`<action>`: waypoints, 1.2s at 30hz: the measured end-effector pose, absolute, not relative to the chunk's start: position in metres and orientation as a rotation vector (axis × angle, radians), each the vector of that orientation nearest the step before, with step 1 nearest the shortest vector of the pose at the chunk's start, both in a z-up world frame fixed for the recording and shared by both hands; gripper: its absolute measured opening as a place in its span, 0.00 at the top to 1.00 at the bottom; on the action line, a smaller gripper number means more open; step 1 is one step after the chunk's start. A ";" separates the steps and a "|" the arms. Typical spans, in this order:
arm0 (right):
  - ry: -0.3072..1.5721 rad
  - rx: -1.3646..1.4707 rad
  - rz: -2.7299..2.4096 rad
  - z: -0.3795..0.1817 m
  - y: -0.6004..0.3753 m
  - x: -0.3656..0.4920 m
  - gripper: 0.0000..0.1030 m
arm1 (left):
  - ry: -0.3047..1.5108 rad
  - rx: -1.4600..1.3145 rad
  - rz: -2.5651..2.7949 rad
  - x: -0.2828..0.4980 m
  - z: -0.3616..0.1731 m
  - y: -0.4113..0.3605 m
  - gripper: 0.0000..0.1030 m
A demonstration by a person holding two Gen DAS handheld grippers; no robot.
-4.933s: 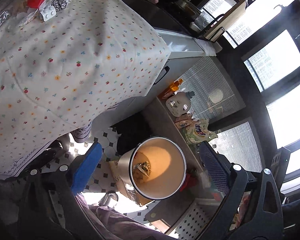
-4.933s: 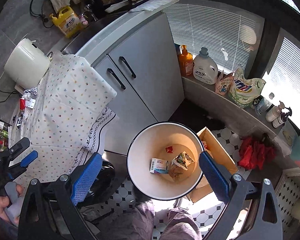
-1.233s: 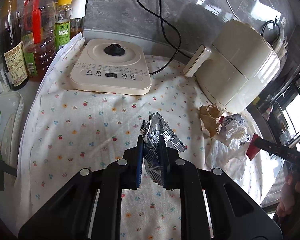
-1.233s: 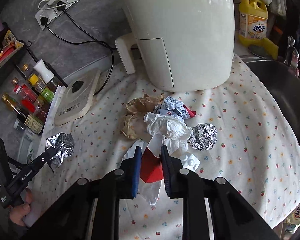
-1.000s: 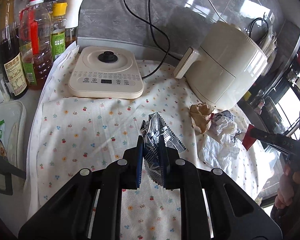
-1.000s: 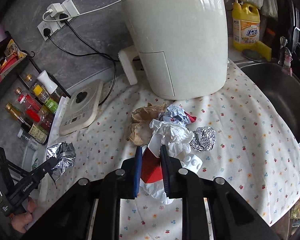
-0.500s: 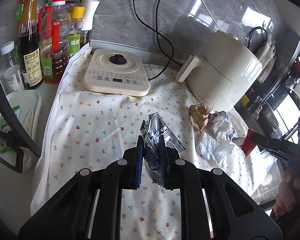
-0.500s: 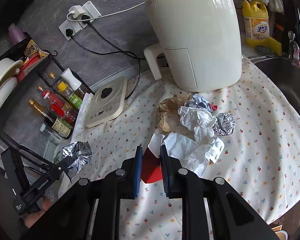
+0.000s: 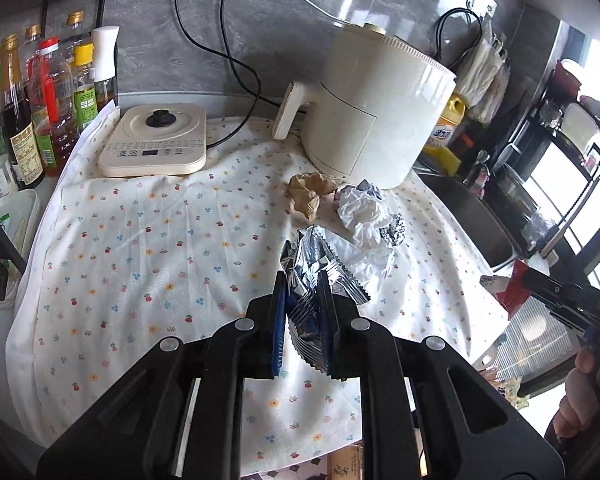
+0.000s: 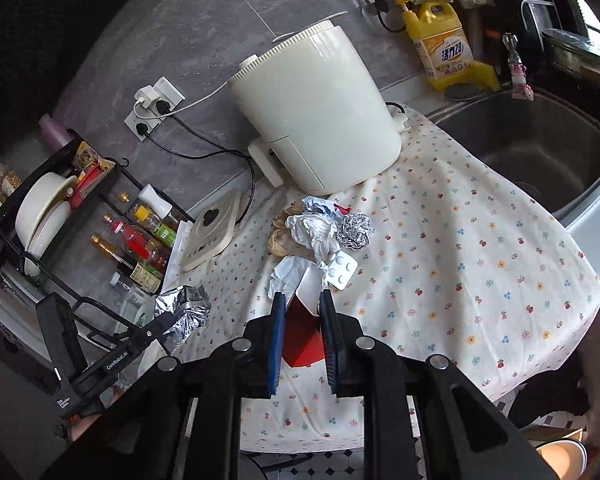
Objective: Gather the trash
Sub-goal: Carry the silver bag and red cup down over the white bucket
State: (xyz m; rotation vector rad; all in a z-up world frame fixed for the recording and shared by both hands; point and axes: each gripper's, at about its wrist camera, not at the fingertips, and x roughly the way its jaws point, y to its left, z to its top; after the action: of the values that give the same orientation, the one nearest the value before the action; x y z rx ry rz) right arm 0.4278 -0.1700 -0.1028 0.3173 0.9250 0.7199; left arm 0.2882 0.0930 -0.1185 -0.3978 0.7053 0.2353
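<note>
Fingers of the left gripper [image 9: 303,300] clamp a crinkled silver foil wrapper [image 9: 314,268]; right gripper [image 10: 302,312] fingers clamp a red-and-white paper carton [image 10: 306,330] between them.

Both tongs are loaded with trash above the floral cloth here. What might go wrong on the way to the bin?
1. The left tongs pinch only the lower part of the silver foil wrapper; most of it sticks out beyond the pads, so it may slip free.
2. The red paper scrap in the right tongs hangs close above the blister pack and crumpled tissue, which a low sweep might drag off the cloth.
</note>
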 end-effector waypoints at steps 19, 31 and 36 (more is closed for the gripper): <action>0.864 0.457 0.647 -0.105 -0.347 0.350 0.83 | 0.760 -0.302 -0.011 0.298 -0.126 -0.080 0.86; 1.011 0.397 0.311 -0.182 -0.456 0.291 0.80 | 0.887 -0.259 -0.216 0.294 -0.180 -0.192 0.86; 1.094 0.399 0.202 -0.216 -0.483 0.275 0.67 | 0.940 -0.236 -0.284 0.291 -0.198 -0.227 0.86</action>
State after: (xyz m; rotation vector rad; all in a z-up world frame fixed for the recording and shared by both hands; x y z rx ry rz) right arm 0.2748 -0.4829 -0.2157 0.3987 1.0937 0.2021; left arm 0.2910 -0.2269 -0.1980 -0.2363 0.9401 -0.2842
